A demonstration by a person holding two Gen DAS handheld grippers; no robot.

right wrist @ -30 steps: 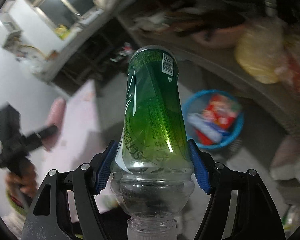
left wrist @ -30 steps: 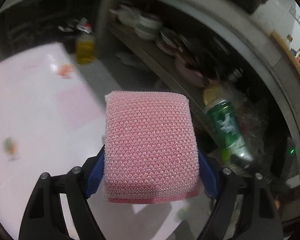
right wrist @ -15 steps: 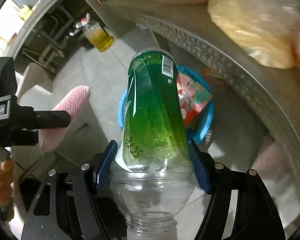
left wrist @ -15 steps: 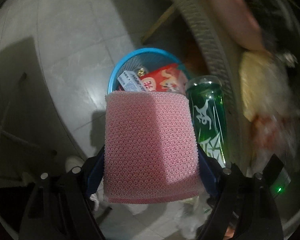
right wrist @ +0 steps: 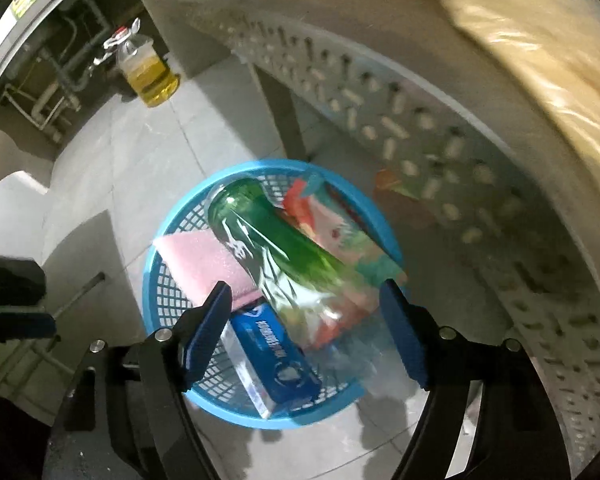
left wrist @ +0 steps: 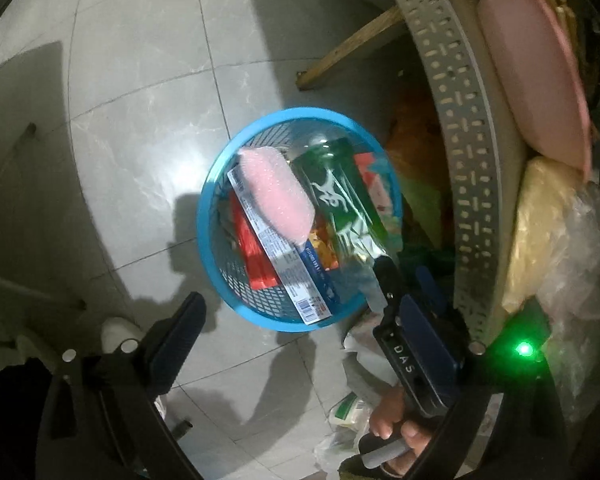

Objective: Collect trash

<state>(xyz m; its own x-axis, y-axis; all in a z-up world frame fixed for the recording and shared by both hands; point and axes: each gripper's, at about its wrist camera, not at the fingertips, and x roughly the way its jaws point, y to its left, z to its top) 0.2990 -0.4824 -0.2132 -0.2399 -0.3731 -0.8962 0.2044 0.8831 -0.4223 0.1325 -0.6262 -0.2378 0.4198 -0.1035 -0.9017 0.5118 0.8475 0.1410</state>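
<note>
Left wrist view: pink sponge (left wrist: 274, 196) and green bottle (left wrist: 342, 196) lie side by side in the blue basket (left wrist: 216, 264) on the floor.
Both claws hang over it with jaws opening and nothing between them, likely to drop the trash in. This view shows the person's hand (left wrist: 396, 436) on the right claw (left wrist: 404, 280); the right wrist view instead shows the oil bottle (right wrist: 150, 76) and left claw (right wrist: 12, 300).

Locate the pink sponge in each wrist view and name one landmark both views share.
Left wrist view: pink sponge lies in the basket's left half, just left of the green bottle.
Right wrist view: pink sponge sits at the basket's left side, against the bottle.
Shared landmark: the blue basket on the tiled floor.
</note>
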